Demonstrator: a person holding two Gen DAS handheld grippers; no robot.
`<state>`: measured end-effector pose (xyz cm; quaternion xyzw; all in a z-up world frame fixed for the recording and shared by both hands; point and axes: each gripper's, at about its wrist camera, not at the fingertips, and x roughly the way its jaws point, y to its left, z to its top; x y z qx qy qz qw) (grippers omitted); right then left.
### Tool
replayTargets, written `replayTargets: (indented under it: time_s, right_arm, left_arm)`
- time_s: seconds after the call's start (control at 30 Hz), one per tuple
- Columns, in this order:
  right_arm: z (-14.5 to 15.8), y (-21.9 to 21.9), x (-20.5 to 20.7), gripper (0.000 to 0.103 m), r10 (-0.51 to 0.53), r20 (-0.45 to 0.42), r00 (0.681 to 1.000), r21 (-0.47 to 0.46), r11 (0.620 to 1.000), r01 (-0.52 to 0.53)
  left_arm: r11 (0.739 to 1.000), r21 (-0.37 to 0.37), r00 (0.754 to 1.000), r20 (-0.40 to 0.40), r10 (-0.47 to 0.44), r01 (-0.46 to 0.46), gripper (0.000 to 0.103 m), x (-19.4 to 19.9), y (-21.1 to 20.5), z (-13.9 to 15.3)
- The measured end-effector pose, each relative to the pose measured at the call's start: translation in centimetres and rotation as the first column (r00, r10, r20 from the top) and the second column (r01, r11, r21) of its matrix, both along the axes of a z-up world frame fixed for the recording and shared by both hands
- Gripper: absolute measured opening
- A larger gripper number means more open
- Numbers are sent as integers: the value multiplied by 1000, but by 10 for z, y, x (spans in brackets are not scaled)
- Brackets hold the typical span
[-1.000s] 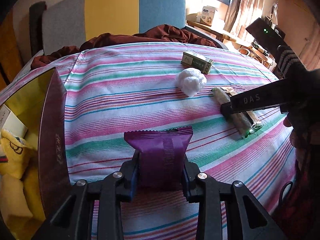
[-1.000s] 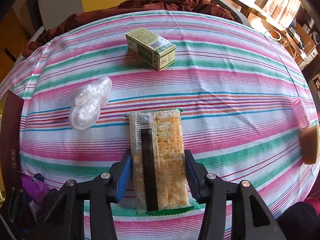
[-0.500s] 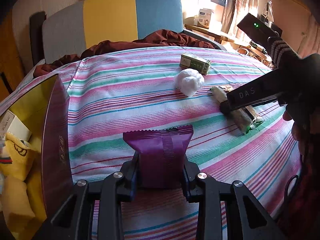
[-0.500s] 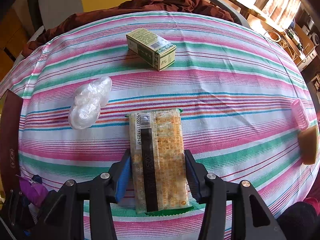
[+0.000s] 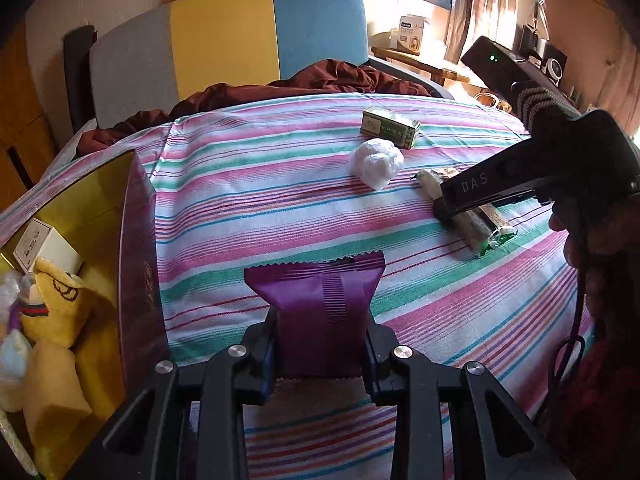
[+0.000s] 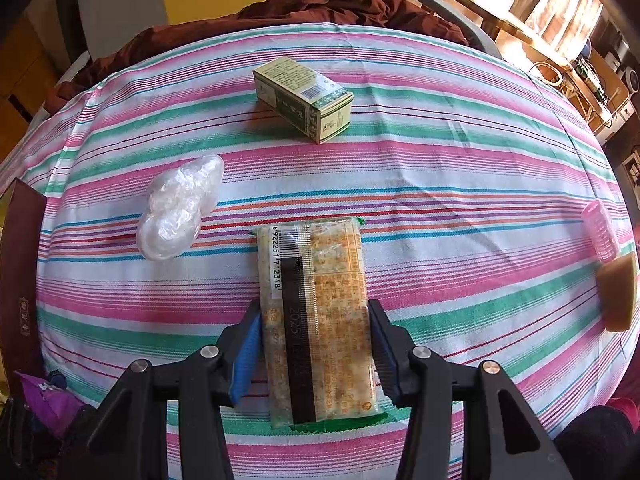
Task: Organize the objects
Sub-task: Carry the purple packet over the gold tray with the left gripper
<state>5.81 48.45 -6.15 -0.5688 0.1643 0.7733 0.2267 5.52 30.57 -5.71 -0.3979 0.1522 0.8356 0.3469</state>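
Hardly anything has shifted since a second ago, tbh: both packets sit between the same jaws, and the left view just tips up a touch so more of the blue-and-yellow chair back shows. Left gripper is clamped tight on the purple snack packet, holding it above the striped cloth. Right gripper has its jaws closed against both long sides of the cracker packet, which lies flat on the cloth. From that cracker packet, the crumpled clear plastic bag sits at about 10 o'clock, and the green-and-cream box is further out at 12, apart from both. Way over at 3 o'clock, near the cloth's edge, a pink ribbed thing touches a tan block. In the left view, the open gold-lined box stands at 9 o'clock from the purple packet, with a small white carton and yellow soft things inside.
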Motion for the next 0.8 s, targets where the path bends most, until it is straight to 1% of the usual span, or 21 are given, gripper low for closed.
replayTargets:
  time_s: [0.13,0.3,0.47,0.53,0.63,0.8]
  right_arm:
    - [-3,0,0,50,1,0,1000,2,1000,-1]
    - [-5,2,-1,50,3,2,1000,7,1000,-3]
    - [-6,4,-2,50,4,3,1000,11,1000,-5]
    - [0,5,-2,50,4,3,1000,14,1000,-5]
    - [-2,8,-3,50,6,5,1000,20,1000,-6]
    - [-4,11,-4,50,8,8,1000,26,1000,-8]
  left_arm:
    - [1000,25,1000,-11,-7,7,33,4,-7,14]
    - [998,54,999,-40,21,-19,33,3,-26,36]
    - [995,70,996,-59,70,-66,34,-3,-53,50]
    - [993,76,994,-63,92,-87,34,-7,-64,53]
    - [989,83,990,-70,126,-120,34,-11,-83,58]
    - [971,108,973,-65,219,-212,34,-25,-129,63]
